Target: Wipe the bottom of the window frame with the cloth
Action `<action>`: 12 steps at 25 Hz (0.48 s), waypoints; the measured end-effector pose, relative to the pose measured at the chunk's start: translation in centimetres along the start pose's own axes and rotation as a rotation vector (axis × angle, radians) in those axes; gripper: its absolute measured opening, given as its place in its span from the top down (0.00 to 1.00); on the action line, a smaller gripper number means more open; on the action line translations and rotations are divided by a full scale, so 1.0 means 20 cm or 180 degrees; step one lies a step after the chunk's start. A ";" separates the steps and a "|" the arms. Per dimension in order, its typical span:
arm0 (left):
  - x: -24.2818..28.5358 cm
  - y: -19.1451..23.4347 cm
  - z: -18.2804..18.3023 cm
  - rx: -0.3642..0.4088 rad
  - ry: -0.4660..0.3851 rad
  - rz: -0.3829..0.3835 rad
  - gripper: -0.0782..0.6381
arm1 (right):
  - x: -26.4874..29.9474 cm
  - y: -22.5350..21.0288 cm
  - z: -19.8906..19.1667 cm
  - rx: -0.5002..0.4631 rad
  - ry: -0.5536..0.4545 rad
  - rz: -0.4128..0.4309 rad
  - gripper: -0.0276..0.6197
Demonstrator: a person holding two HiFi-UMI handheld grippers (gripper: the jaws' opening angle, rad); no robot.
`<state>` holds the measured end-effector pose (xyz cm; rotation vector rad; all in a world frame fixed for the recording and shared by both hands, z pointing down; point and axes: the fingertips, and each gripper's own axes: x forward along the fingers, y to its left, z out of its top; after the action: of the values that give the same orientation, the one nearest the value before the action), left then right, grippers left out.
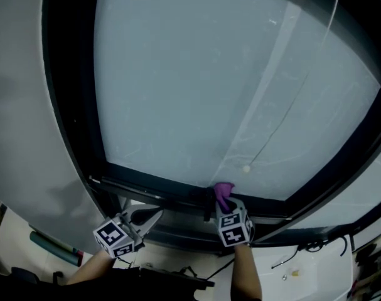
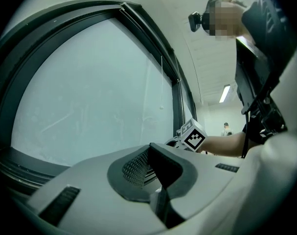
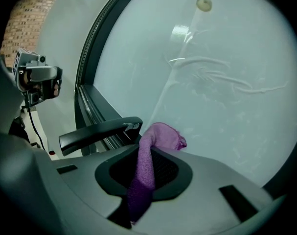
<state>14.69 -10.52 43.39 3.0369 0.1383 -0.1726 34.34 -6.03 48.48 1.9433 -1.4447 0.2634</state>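
**Cloth at the foot of the window**

We see the right hand-held gripper (image 1: 223, 200) clenched on a purple cloth (image 1: 223, 190). The cloth's bunched end touches the bottom of the dark window frame (image 1: 159, 190), right where the frame meets the glass (image 1: 209, 86). In the right gripper view the cloth (image 3: 148, 165) runs up between the jaws and folds over beside a black handle (image 3: 97, 131) on the frame.

The left hand-held gripper (image 1: 154, 217) is closed on nothing. Its jaws are together and point at the lower frame rail, to the left of the cloth.

The glass is frosted and pale, with faint streaks. A thin cord hangs in front of it and ends in a small bead (image 1: 245, 168) just above the cloth. A grey wall (image 1: 21, 105) flanks the frame on the left, and the right gripper view catches a patch of brick (image 3: 28, 13) beyond it. The left gripper view shows strip lights (image 2: 225, 93) on the ceiling of a long room.
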 end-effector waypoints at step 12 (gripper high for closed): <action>-0.03 -0.03 -0.01 0.0004 0.0030 0.0140 0.89 | 0.01 0.10 0.02 -0.0107 -0.0215 0.0313 0.85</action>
<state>14.09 -10.04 43.71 3.0393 0.0719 -0.1549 32.43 -6.62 49.12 1.8732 -1.5813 0.2183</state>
